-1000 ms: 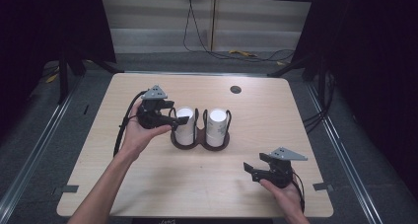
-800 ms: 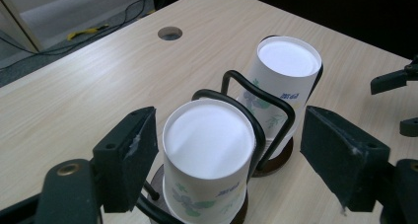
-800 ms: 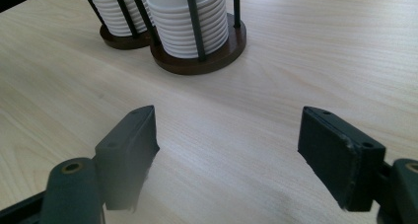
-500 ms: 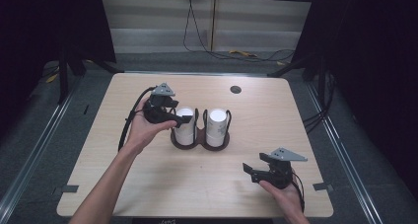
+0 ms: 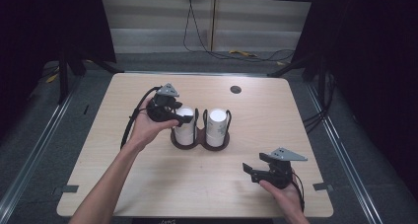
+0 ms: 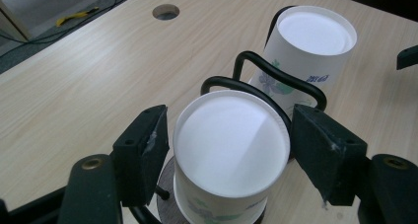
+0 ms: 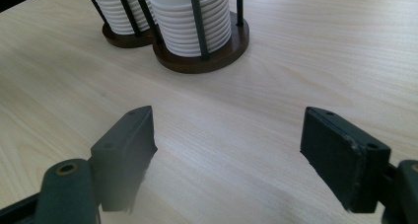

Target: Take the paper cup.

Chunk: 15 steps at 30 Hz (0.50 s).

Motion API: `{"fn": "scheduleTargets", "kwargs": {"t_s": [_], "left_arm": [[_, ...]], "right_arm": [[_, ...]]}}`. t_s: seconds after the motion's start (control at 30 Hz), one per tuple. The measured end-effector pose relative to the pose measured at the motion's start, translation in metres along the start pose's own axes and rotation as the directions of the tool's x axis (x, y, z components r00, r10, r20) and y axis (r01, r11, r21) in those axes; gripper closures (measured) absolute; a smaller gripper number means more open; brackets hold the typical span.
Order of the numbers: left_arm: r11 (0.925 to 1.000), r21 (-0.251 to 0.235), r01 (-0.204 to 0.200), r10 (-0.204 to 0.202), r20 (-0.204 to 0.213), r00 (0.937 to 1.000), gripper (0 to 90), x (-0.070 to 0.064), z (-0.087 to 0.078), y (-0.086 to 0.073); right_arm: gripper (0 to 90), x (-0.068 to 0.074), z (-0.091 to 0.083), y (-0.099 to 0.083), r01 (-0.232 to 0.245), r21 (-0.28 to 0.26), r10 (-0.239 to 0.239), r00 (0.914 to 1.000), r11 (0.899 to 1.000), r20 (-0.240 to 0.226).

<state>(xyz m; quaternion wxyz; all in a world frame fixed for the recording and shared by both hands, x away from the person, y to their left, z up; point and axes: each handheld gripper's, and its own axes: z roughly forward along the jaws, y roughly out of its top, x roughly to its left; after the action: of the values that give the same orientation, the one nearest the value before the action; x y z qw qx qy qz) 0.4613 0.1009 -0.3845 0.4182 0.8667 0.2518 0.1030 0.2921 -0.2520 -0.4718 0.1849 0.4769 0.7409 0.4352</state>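
Nearest the person, toward five o'clock on the wooden table, the right hand held the right gripper low over bare wood. Its jaws stood wide apart with nothing between them, aimed toward the middle of the table; in the right gripper view only tabletop lay between the two black pads.

Farther in, near the table's centre, stood a dark two-well cup holder with black wire uprights. Each well carried a stack of upside-down white paper cups, their ribbed rims piled one over another in the right gripper view. The right stack stood free at about three o'clock from its neighbour.

The left stack had the left gripper at its top, brought in from about nine o'clock by the left hand. In the left gripper view the jaws sat moderately wide, one either side of the top cup; the left pad was just beside the cup wall and the right pad a little apart, so no grip was closed on it.

Farthest off, at about one o'clock, a round cable hole pierced the tabletop.
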Motion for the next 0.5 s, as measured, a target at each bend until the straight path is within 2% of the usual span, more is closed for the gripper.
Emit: {"fn": "scheduleTargets", "kwargs": {"t_s": [0.1,0.2,0.4,0.5], "left_arm": [[1.0000,0.005,0.008,-0.008,0.008,0.9999,33.2,0.0004,0.0024,-0.0007],[0.9999,0.010,-0.010,0.009,0.007,0.9999,34.8,-0.0001,0.0031,-0.0002],[0.9995,0.031,-0.003,0.002,0.004,1.0000,33.3,-0.0010,0.0049,0.0030],[0.9982,0.059,0.000,0.000,0.000,1.0000,31.0,-0.0006,0.0083,0.0052]], "right_arm": [[21.1,0.0006,0.0004,-0.0002,0.003,-0.002,-0.003,1.0000,1.000,-0.002],[21.1,0.0006,0.0006,-0.0002,0.006,-0.002,-0.006,1.0000,1.000,-0.003],[21.1,0.0007,0.0012,-0.0001,0.007,0.004,-0.007,1.0000,1.000,-0.005],[21.1,0.0008,0.0012,0.0000,0.009,0.001,-0.009,0.9999,1.000,-0.007]]}}
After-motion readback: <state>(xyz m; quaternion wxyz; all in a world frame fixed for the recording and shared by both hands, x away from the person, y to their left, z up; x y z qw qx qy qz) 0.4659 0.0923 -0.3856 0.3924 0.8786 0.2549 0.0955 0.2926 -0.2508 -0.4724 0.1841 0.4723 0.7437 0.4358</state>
